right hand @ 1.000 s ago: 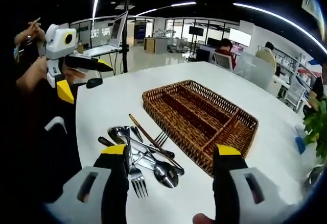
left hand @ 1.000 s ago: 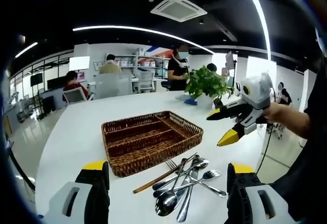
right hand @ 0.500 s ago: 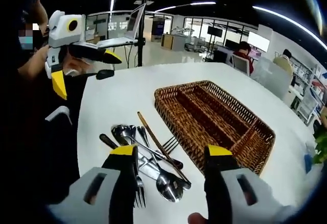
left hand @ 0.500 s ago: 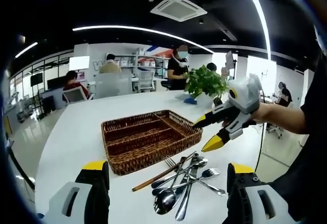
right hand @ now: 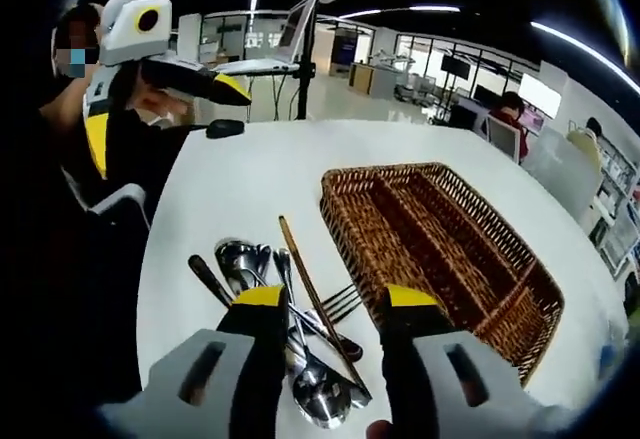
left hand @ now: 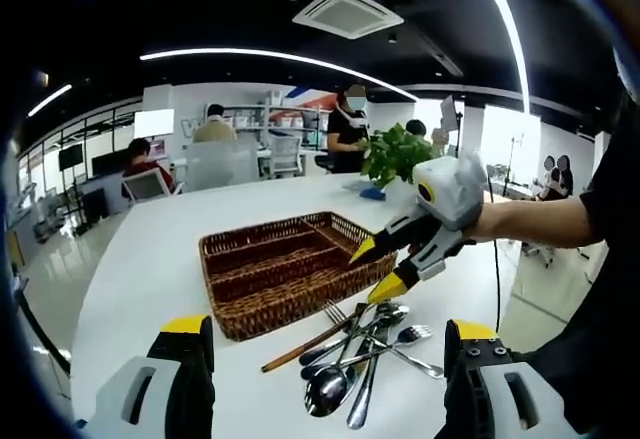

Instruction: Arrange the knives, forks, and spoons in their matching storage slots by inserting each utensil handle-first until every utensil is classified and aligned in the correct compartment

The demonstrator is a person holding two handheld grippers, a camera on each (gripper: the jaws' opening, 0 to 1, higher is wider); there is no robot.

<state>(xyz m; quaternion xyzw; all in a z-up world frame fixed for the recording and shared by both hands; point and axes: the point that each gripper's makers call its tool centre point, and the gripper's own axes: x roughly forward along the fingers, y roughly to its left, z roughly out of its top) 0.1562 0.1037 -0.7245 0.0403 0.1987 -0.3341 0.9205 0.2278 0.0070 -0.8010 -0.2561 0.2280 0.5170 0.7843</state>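
A brown wicker basket [left hand: 232, 325] with long compartments sits empty on the white table, and its rim [right hand: 345, 221] lies to the right in the right gripper view. Beside it lies a loose pile of utensils [left hand: 352, 357]: spoons, forks, a dark-handled piece and a thin brown-handled one [right hand: 300, 271]. My right gripper [right hand: 336, 299] hovers low over the pile [right hand: 238, 255], open with a narrow gap and nothing between its jaws; it also reaches in from the right [left hand: 377, 269], just above the utensils. My left gripper [left hand: 328, 327] is open and held back; it hangs off the table's edge [right hand: 165, 116].
A potted plant [left hand: 397, 159] stands at the table's far end. A small black object [right hand: 225, 129] lies near the table's edge by a laptop [right hand: 268, 59] on a stand. People sit and stand at desks behind. Bare white tabletop [left hand: 140, 259] surrounds the basket.
My right gripper has come down and in toward the utensil pile, and its jaws have narrowed somewhat. The left gripper has stayed nearly still. Nothing has been taken hold of.
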